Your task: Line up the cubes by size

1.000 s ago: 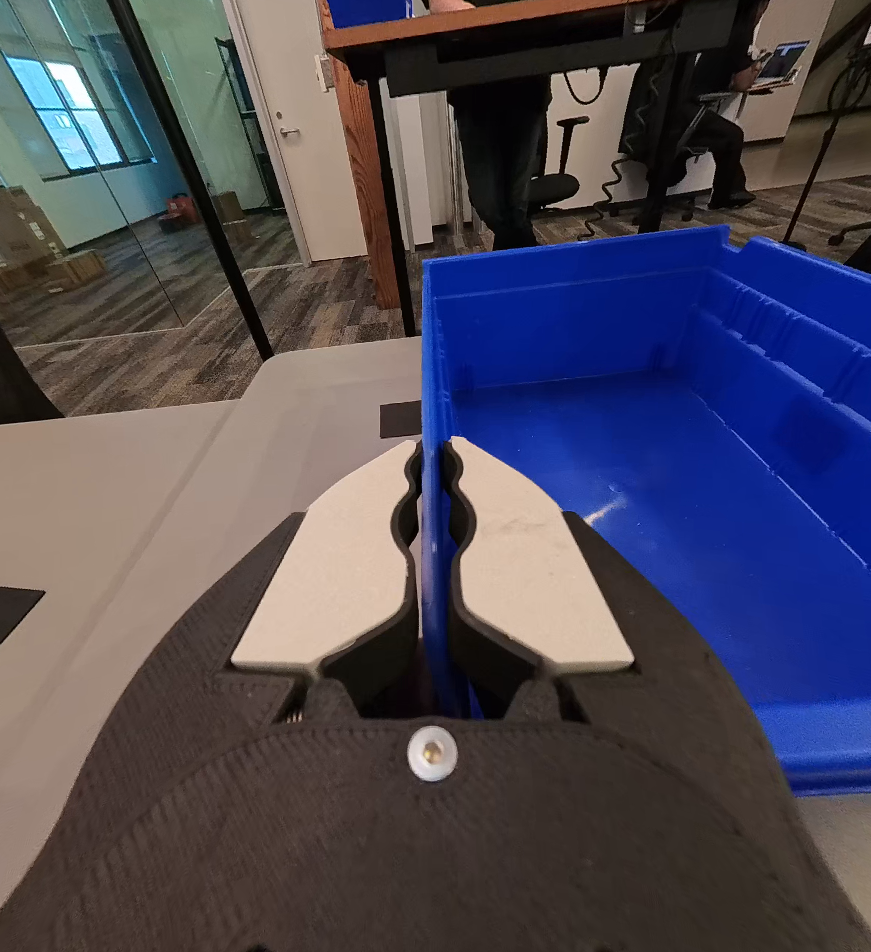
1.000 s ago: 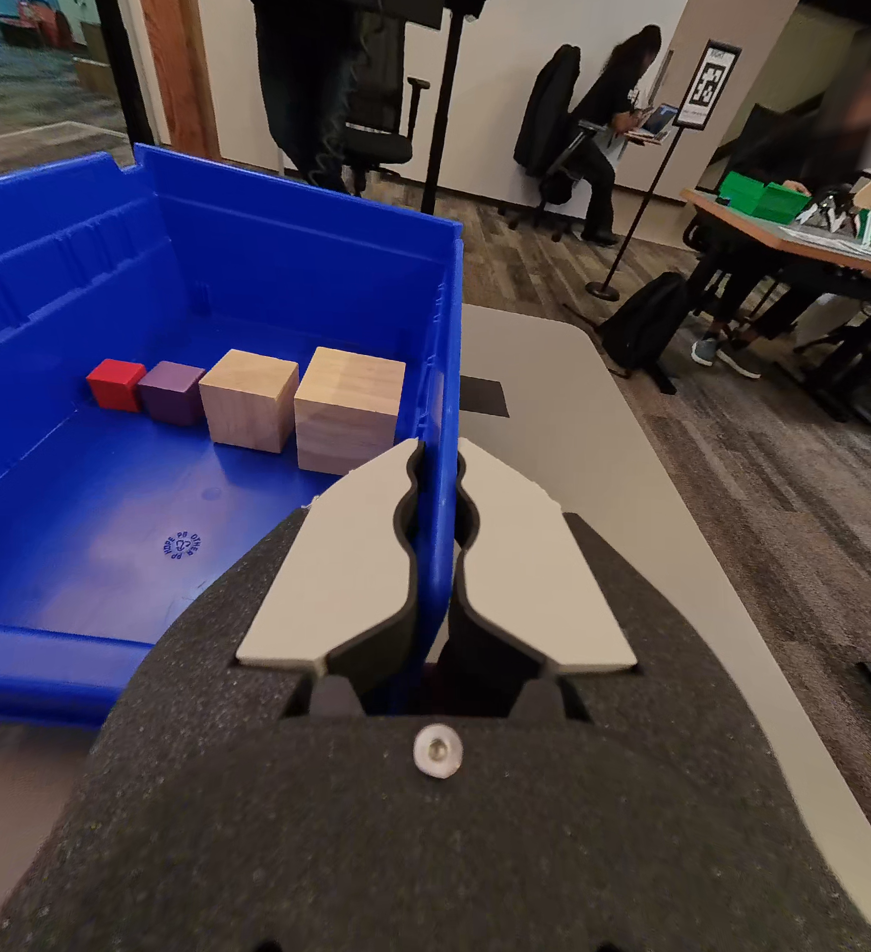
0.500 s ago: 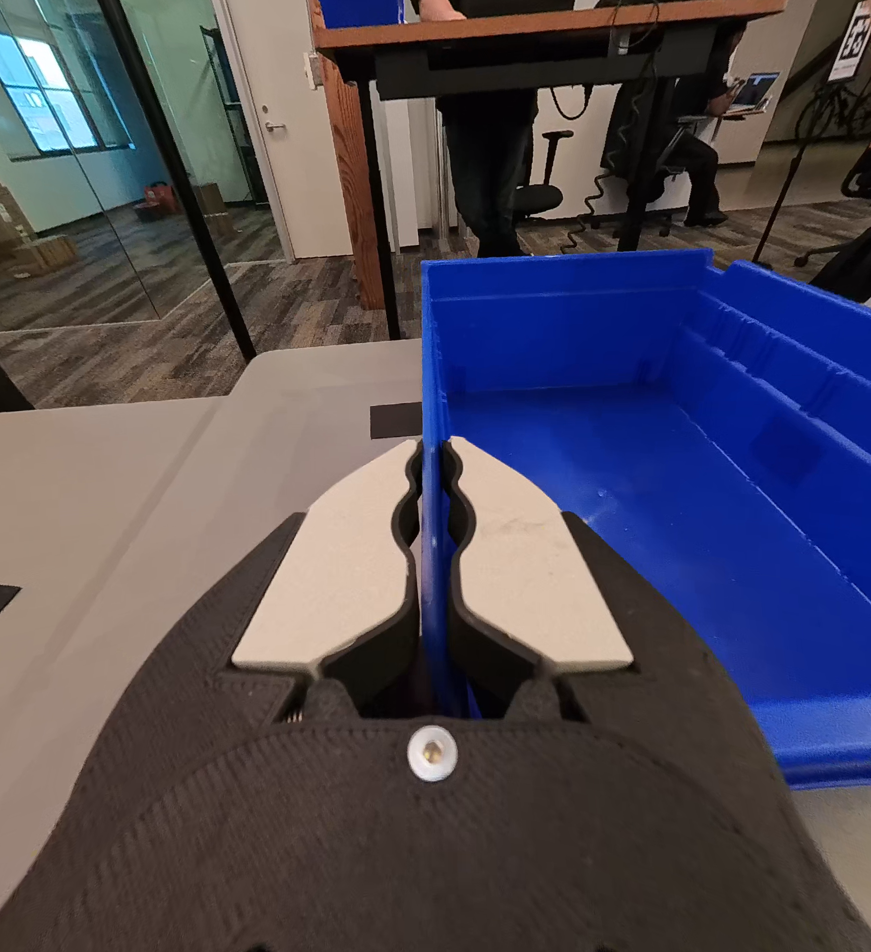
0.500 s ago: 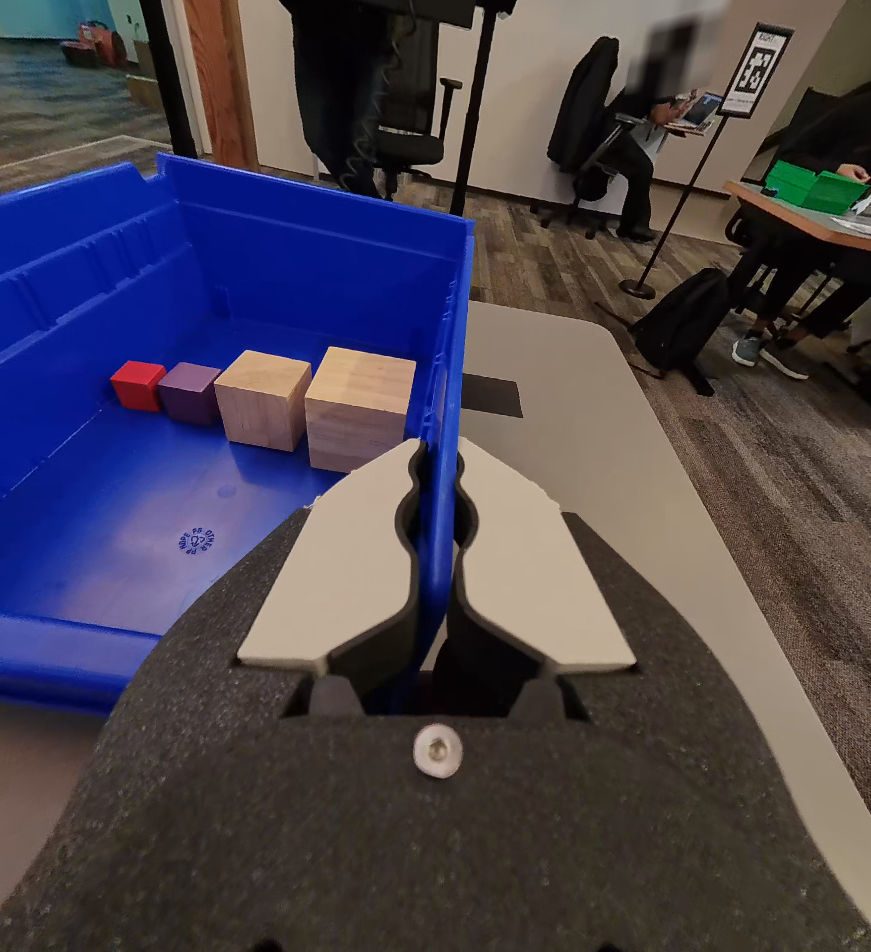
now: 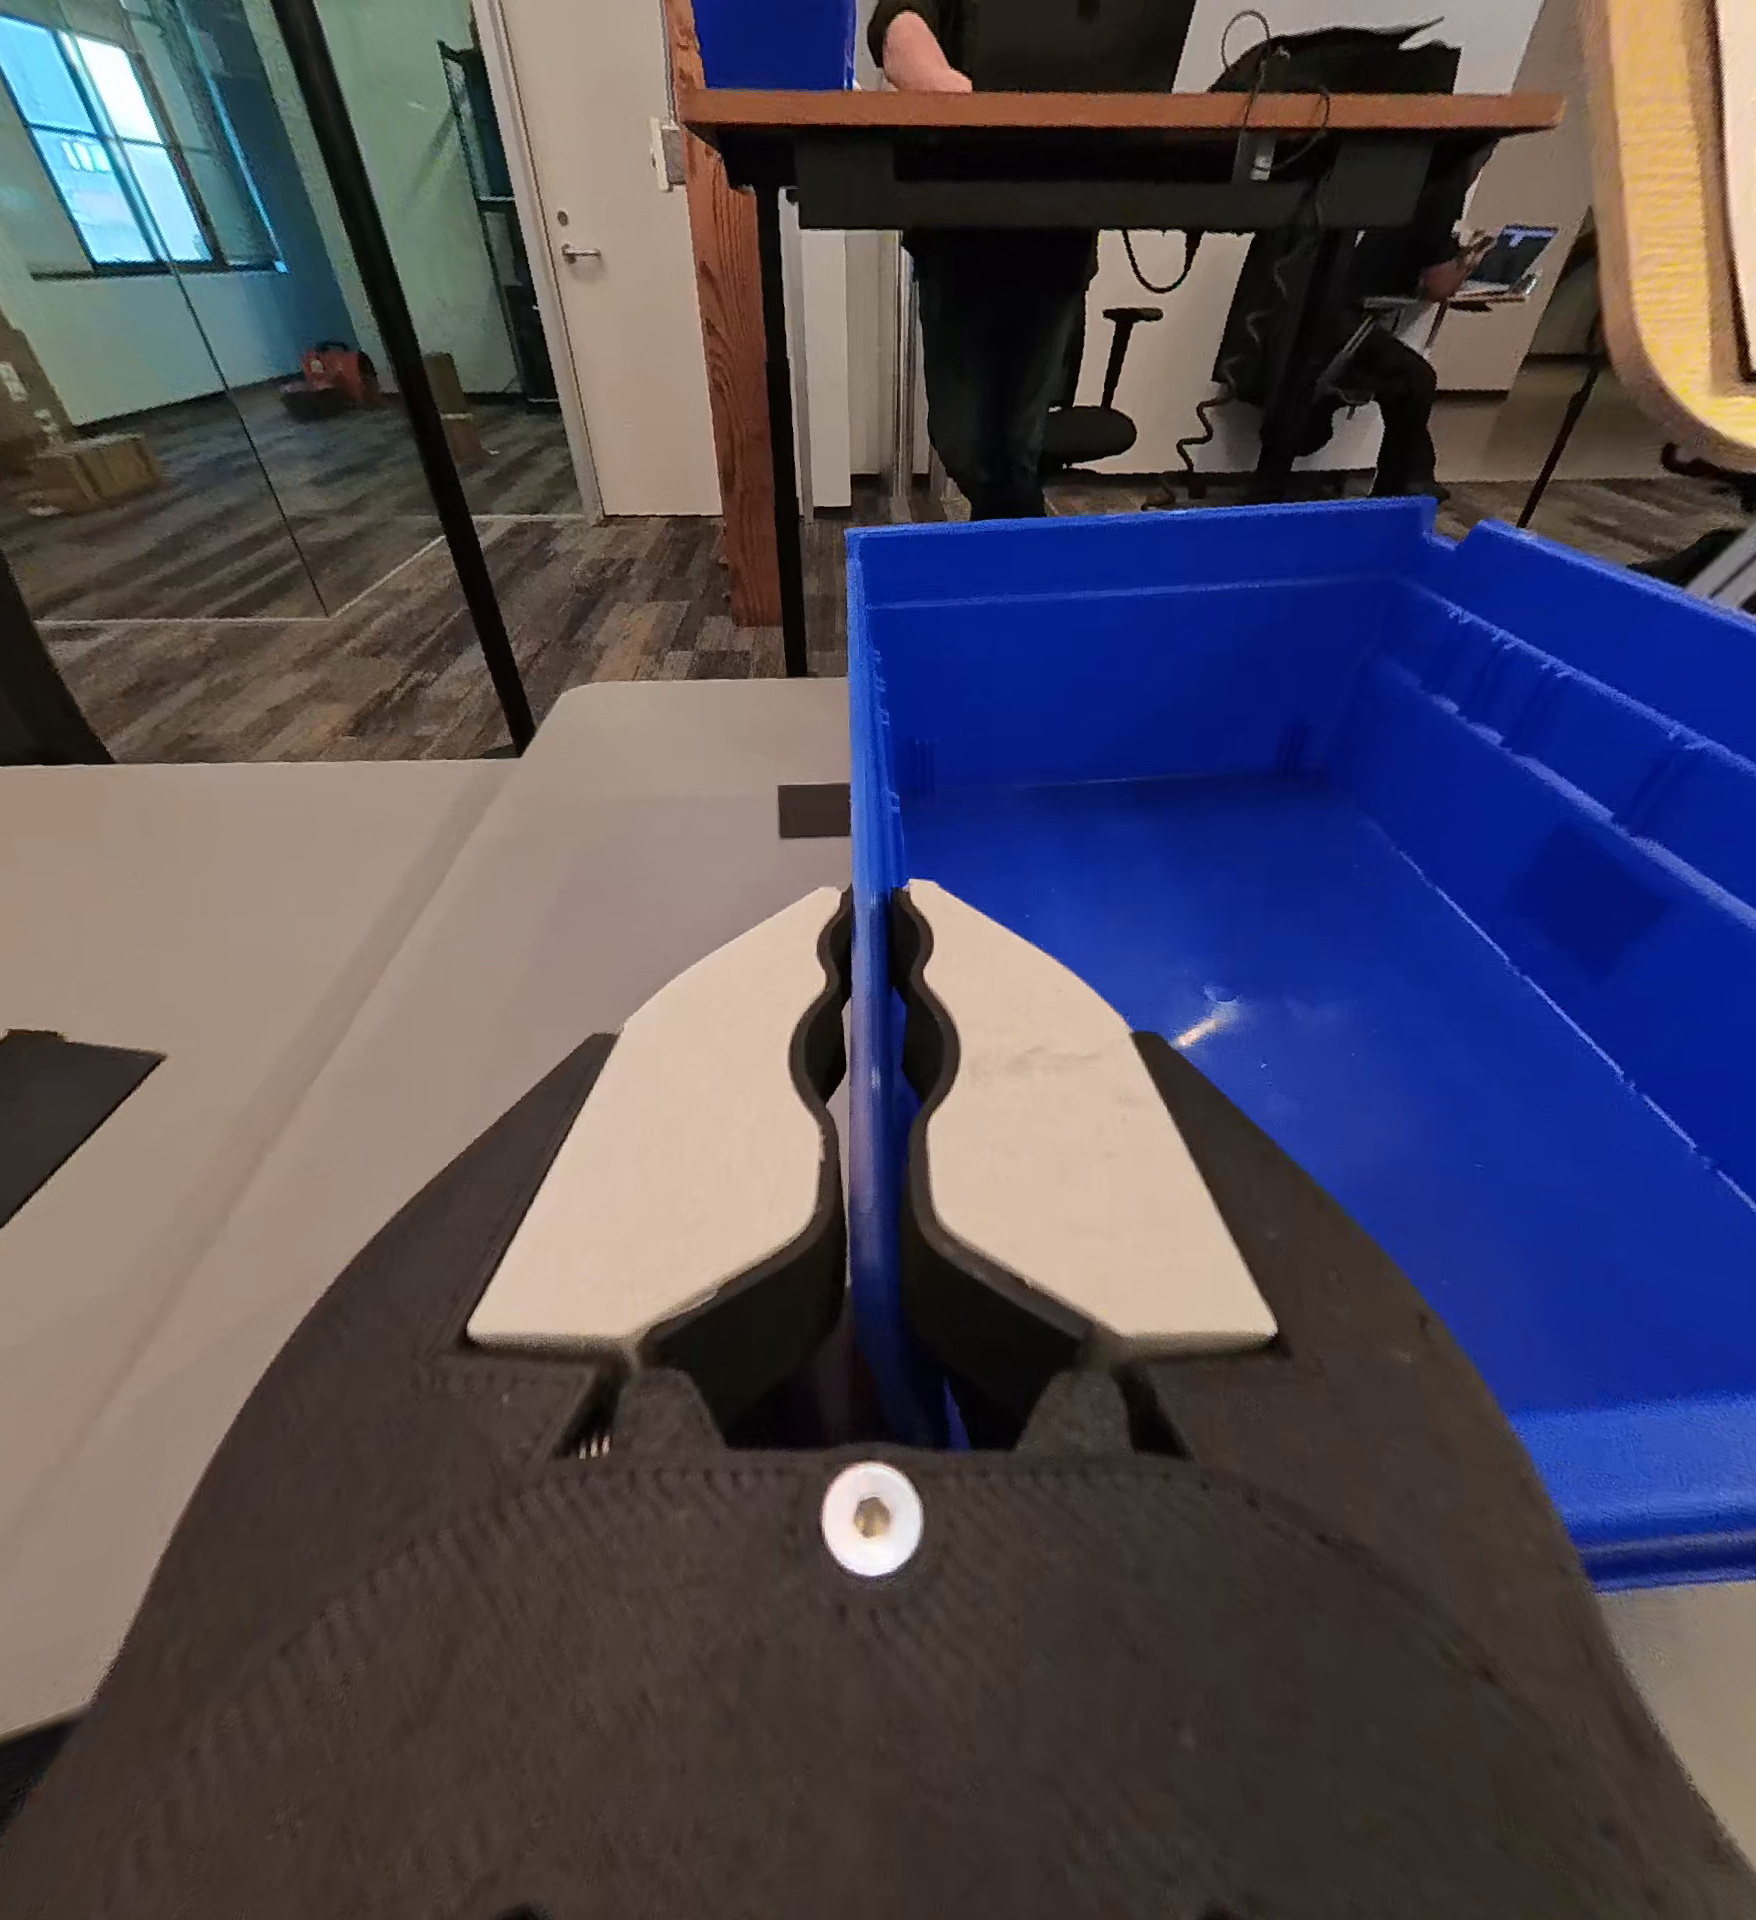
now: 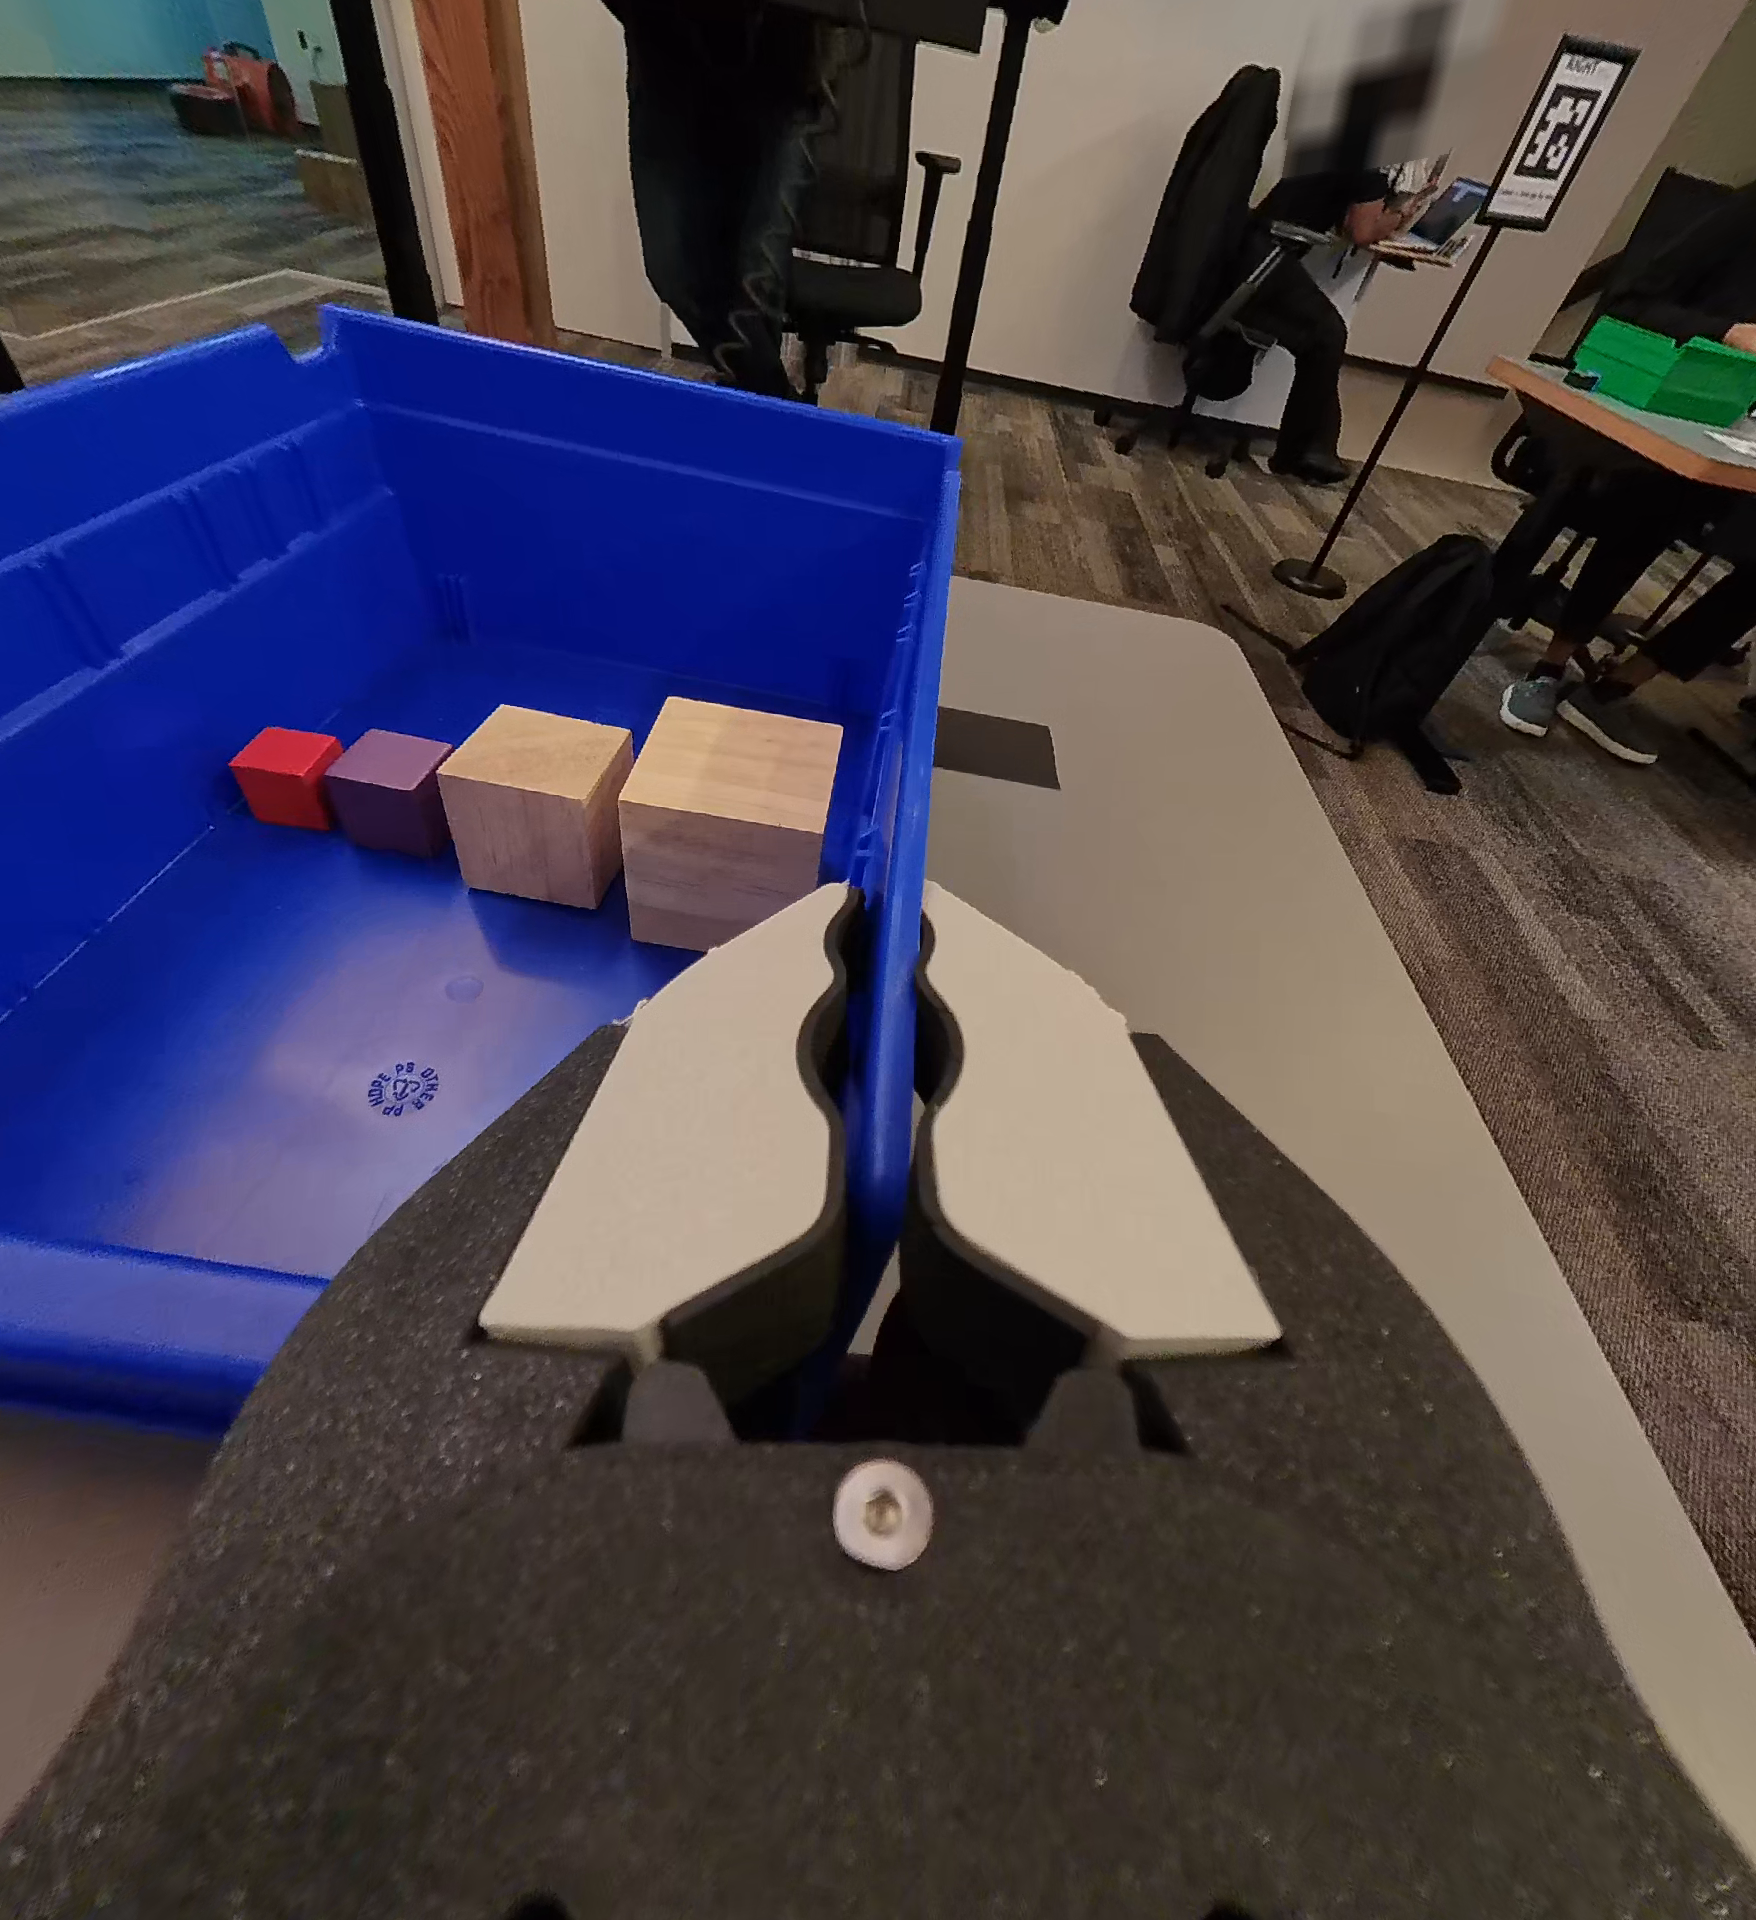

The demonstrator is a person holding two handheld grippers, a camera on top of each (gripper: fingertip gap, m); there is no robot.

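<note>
Cubes (image 6: 541, 800) just ahead of the right jaws could slide out of line if either gripper, both clamped on opposite bin (image 5: 1269, 935) walls, tilts it.

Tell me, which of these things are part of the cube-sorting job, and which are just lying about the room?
Part of the job:
red cube
purple cube
smaller wooden cube
bigger wooden cube
blue bin, each side wall clamped by left gripper and right gripper

Lying about:
green boxes
black backpack
office chair
sign stand

Probably office: desks (image 5: 1113, 114), swivel chairs (image 6: 853, 281)
</note>
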